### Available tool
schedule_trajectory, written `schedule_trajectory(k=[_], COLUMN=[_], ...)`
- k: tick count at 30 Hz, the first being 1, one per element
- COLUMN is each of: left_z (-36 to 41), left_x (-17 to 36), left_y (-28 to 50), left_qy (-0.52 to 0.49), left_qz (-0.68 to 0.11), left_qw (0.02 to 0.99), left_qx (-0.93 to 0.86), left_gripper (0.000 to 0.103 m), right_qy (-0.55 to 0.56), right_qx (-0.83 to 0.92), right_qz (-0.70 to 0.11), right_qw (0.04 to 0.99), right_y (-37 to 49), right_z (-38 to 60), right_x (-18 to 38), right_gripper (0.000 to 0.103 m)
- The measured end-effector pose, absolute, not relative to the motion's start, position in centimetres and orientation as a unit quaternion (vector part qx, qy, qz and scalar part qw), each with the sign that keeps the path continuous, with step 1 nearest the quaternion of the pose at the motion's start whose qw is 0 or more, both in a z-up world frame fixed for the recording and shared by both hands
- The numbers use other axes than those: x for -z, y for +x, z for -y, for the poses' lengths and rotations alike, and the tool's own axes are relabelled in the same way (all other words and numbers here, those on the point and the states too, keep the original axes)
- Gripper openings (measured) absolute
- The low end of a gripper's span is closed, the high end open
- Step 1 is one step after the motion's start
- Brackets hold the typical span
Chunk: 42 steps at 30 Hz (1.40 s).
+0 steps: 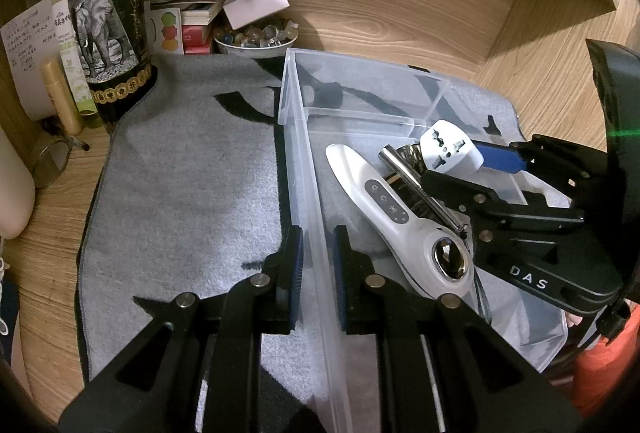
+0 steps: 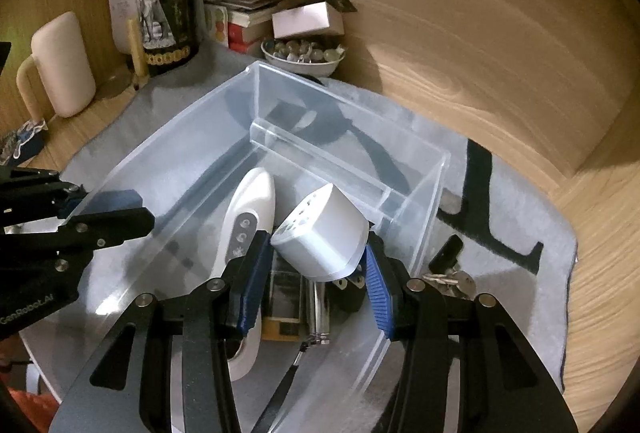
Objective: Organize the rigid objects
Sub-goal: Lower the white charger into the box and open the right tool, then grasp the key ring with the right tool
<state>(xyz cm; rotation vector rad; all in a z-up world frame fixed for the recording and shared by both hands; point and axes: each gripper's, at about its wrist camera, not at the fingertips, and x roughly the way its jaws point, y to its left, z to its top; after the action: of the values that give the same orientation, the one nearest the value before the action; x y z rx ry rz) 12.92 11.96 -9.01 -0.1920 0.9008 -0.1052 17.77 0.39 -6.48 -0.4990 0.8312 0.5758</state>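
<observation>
My left gripper (image 1: 317, 273) is shut on the near side wall of a clear plastic bin (image 1: 296, 161), one pad inside and one outside. The right gripper (image 2: 316, 247) is shut on a white travel adapter (image 2: 320, 233), holding it tilted just above the things in the bin (image 2: 188, 137). In the left wrist view the adapter (image 1: 448, 149) hangs over the bin's right part between the right gripper's blue pads (image 1: 500, 157). A white handheld device (image 1: 384, 209) and a metal rod (image 1: 420, 189) lie on the bin floor. A smaller clear box (image 2: 360, 169) stands inside at the far end.
The bin rests on a grey mat (image 1: 180, 193) on a wooden desk. Behind stand a dark bottle with an elephant label (image 1: 108, 21), a bowl of beads (image 1: 256, 41), stacked books (image 2: 248, 5) and a cream mug (image 2: 64, 65). Keys (image 2: 452, 277) lie right of the bin.
</observation>
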Motion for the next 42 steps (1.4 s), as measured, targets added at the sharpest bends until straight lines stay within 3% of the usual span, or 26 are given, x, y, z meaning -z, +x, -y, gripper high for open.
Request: schedule_trajectory(k=[10,24,34,42], left_z=[-12.0,-12.0,-12.0,-12.0], left_x=[9.0,9.1,9.1,9.0], left_y=[12.9,12.9,12.9,12.9], left_qy=[-0.092,-0.092,-0.092,-0.093], left_qz=[-0.434,-0.434,-0.434,-0.434], left_qw=[0.895,0.895,0.895,0.895], left_qx=[0.05,0.051,0.051,0.051], left_gripper=[0.013,0.013,0.013,0.013], right_qy=[-0.244,-0.188,-0.139,-0.109], right_qx=[-0.273,-0.253,-0.178,-0.131], right_qz=[-0.396,-0.338,-0.319,-0.36], right_qw=[0.842,0.887,0.92,0.917], right_y=[17.6,17.5,20.6,23.7], right_z=[-0.5,2.0,6.9,10.6], right_x=[6.4,1.5,-1.0,0.9], right_gripper=[0.043,0.065,0.065,0.065])
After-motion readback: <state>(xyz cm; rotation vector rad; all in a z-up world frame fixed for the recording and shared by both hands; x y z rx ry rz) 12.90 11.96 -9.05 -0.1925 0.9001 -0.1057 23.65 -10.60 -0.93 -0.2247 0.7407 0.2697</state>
